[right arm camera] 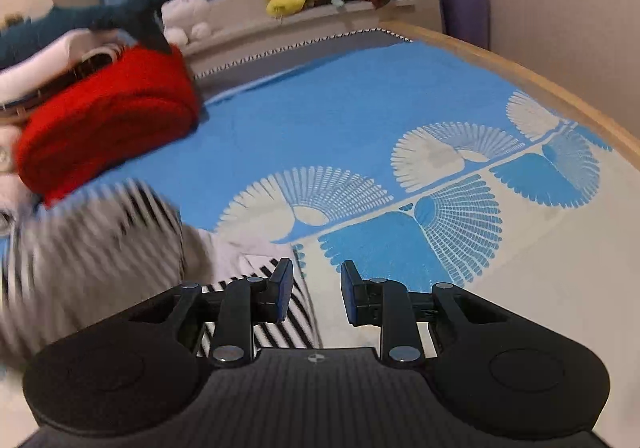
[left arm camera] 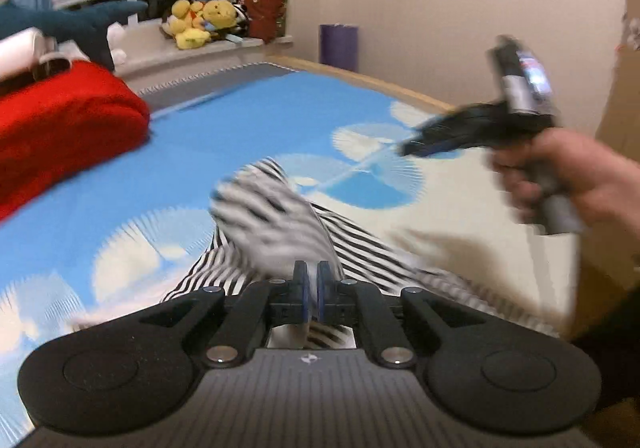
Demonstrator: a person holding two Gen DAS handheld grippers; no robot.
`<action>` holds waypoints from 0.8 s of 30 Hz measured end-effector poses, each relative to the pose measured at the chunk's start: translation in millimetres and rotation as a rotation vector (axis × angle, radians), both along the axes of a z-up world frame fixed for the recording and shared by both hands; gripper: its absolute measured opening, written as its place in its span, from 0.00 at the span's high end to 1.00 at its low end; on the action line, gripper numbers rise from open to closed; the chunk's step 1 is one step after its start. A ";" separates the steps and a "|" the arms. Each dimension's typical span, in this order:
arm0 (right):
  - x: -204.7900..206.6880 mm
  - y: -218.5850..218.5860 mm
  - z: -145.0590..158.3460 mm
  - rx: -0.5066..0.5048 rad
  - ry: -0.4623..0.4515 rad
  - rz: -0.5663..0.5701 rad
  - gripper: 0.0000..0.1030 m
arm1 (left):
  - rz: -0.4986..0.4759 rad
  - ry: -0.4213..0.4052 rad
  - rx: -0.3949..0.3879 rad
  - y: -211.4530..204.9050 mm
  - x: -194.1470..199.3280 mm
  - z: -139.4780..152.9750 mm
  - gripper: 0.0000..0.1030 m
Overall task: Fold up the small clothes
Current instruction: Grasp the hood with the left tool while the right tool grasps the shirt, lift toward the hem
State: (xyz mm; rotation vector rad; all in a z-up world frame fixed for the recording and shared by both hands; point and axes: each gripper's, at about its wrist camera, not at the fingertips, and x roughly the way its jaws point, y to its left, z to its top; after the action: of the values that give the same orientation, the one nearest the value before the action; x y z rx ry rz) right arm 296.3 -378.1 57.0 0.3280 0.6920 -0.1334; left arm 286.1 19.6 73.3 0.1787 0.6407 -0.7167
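A black-and-white striped garment (left arm camera: 276, 224) lies on the blue and cream bedspread (left arm camera: 256, 120), with one part raised and blurred. My left gripper (left arm camera: 312, 280) is shut on that raised part, and cloth shows between its pads. In the right wrist view the striped garment (right arm camera: 92, 248) is a blurred bunch at the left, with a flat part under my left finger. My right gripper (right arm camera: 317, 276) stands open above the bedspread (right arm camera: 360, 120) with nothing between its fingers. The left wrist view also shows the right gripper (left arm camera: 412, 146), held by a hand (left arm camera: 580, 176) at the right.
A folded red blanket (left arm camera: 68, 120) lies at the left of the bed. Yellow plush toys (left arm camera: 200, 18) and a red cushion (left arm camera: 268, 6) sit on the windowsill. A dark blue shark plush (left arm camera: 72, 20) lies behind the blanket. A purple bin (left arm camera: 338, 46) stands past the wooden bed edge (left arm camera: 380, 82).
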 end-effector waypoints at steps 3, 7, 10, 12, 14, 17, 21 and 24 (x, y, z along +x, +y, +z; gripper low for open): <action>-9.3 2.4 -2.3 0.066 0.000 0.002 0.74 | 0.165 0.024 -0.138 20.2 -14.3 3.2 0.76; -14.1 4.5 -19.3 0.197 0.050 0.019 0.73 | 0.558 0.242 -0.268 49.7 21.6 -40.0 0.58; -10.0 7.6 -38.9 0.281 0.123 0.042 0.73 | 0.777 0.517 -0.244 61.9 46.0 -94.4 0.58; -4.1 12.3 -53.1 0.335 0.180 0.063 0.71 | 0.813 0.651 -0.299 65.2 58.0 -122.4 0.58; 2.6 20.2 -63.8 0.357 0.227 0.090 0.71 | 0.840 0.762 -0.338 66.7 63.7 -143.4 0.56; 10.1 30.2 -80.7 0.386 0.292 0.098 0.66 | 0.848 0.849 -0.371 70.9 61.9 -159.0 0.48; 21.7 32.8 -100.2 0.432 0.354 0.071 0.66 | 0.810 0.909 -0.384 69.3 57.1 -171.6 0.48; 29.3 36.8 -109.0 0.457 0.369 0.080 0.66 | 0.798 0.873 -0.368 63.4 68.3 -170.3 0.63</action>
State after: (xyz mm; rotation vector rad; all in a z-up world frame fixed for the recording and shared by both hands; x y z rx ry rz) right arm 325.6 -341.3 -52.0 0.7242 1.1014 0.0455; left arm 354.4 83.0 -97.0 -0.7429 1.2844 -0.0836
